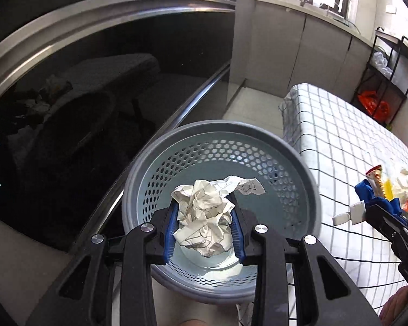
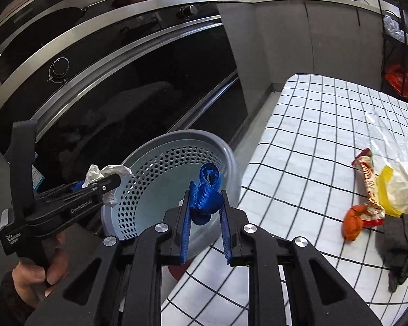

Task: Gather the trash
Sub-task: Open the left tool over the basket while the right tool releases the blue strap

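My left gripper [image 1: 204, 217] is shut on a crumpled white paper ball [image 1: 204, 212] and holds it over the open mouth of a grey perforated bin [image 1: 291, 163]. The same paper [image 2: 100, 174] shows in the right wrist view at the bin's [image 2: 155, 179] left rim. My right gripper [image 2: 205, 209] is shut on a knotted blue ribbon [image 2: 206, 195], held above the bin's right edge next to the checked table [image 2: 299, 135]. It shows in the left wrist view [image 1: 367, 193] at far right.
On the checked tablecloth lie a snack wrapper [image 2: 367, 184], an orange scrap [image 2: 353, 222], a white and yellow plastic bag [image 2: 399, 187] and a dark grey cloth [image 2: 402, 247]. A black oven front [image 2: 138, 87] stands behind the bin. A black rack [image 1: 389, 76] stands beyond the table.
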The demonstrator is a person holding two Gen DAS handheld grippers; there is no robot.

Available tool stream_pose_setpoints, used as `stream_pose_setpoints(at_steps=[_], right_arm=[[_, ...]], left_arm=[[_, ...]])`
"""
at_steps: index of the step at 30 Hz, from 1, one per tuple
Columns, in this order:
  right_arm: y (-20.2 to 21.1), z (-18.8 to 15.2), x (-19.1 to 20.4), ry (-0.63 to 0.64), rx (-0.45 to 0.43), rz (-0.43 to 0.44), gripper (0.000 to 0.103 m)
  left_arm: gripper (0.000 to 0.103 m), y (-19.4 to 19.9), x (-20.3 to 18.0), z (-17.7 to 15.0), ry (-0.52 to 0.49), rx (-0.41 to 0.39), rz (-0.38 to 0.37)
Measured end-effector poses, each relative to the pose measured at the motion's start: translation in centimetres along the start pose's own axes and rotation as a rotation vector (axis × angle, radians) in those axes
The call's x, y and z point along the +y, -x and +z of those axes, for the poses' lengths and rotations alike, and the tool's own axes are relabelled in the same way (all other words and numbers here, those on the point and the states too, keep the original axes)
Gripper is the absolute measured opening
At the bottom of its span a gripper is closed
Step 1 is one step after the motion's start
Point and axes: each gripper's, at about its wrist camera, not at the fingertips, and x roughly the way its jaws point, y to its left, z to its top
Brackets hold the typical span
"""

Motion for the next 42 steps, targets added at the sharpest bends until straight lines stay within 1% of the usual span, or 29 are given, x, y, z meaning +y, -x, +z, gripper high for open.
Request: stream_pose_setpoints(at_steps=[2, 5, 7, 12, 17, 18, 20, 21, 22, 23, 24, 25, 29, 36, 42], right_arm=[[-1.1, 0.3, 1.0, 0.01, 0.012, 0.008, 0.019], [-2.5, 0.8, 1.9, 0.025, 0.027, 0.01, 0.02], [-3.2, 0.9, 2.3, 0.03, 0.038, 0.008, 0.02], [-5.2, 1.2, 2.7, 0.019, 0.076, 0.017, 0.021], [-6.4, 1.9, 3.1, 0.033, 0.085, 0.01, 0.021], [-6.4, 1.9, 3.1, 0.037, 0.084, 0.007, 0.022], [-6.6, 2.1, 3.2, 0.041, 0.082, 0.003, 0.027], [-6.6, 2.1, 3.4, 0.04, 0.078, 0.0, 0.029], [-6.4, 2.0, 3.5, 0.038, 0.073, 0.001, 0.037], [-6.1, 1.9, 3.5, 0.033, 0.065, 0.01, 0.047], [-5.9, 1.9, 3.5, 0.028, 0.052, 0.018, 0.052], [-5.6, 1.8, 3.4, 0.026, 0.037, 0.015, 0.054], [-5.1, 1.9, 3.5, 0.028, 0.019, 0.0, 0.054], [-4.5, 1.4, 3.5, 0.032, 0.023, -0.009, 0.054], [-3.9, 1.6, 3.4, 0.031, 0.025, -0.022, 0.054]], left_arm=[[0.033, -0.7, 0.5, 0.0, 0.008, 0.022, -0.011], [0.034, -1.3, 0.2, -0.1, -0.005, 0.042, 0.016], [0.037, -1.5, 0.3, -0.2, 0.001, 0.056, 0.007], [0.04, -1.6, 1.2, -0.4, 0.012, 0.066, -0.006], [0.04, -1.9, 2.1, -0.5, 0.044, 0.088, -0.015], [0.042, -2.1, 2.2, -0.5, 0.047, 0.09, -0.015], [0.047, -2.2, 2.4, -0.5, 0.051, 0.093, -0.012], [0.053, -2.2, 2.5, -0.5, 0.055, 0.093, -0.012], [0.06, -2.1, 2.6, -0.5, 0.059, 0.09, -0.012], [0.064, -2.0, 2.7, -0.5, 0.063, 0.087, -0.012], [0.07, -1.8, 2.8, -0.5, 0.069, 0.08, -0.014], [0.071, -1.8, 2.9, -0.5, 0.074, 0.074, -0.013], [0.071, -1.7, 3.2, -0.5, 0.077, 0.072, -0.006], [0.071, -1.3, 3.0, -0.6, 0.075, 0.062, 0.006], [0.074, -1.3, 2.7, -0.7, 0.064, 0.058, 0.015]])
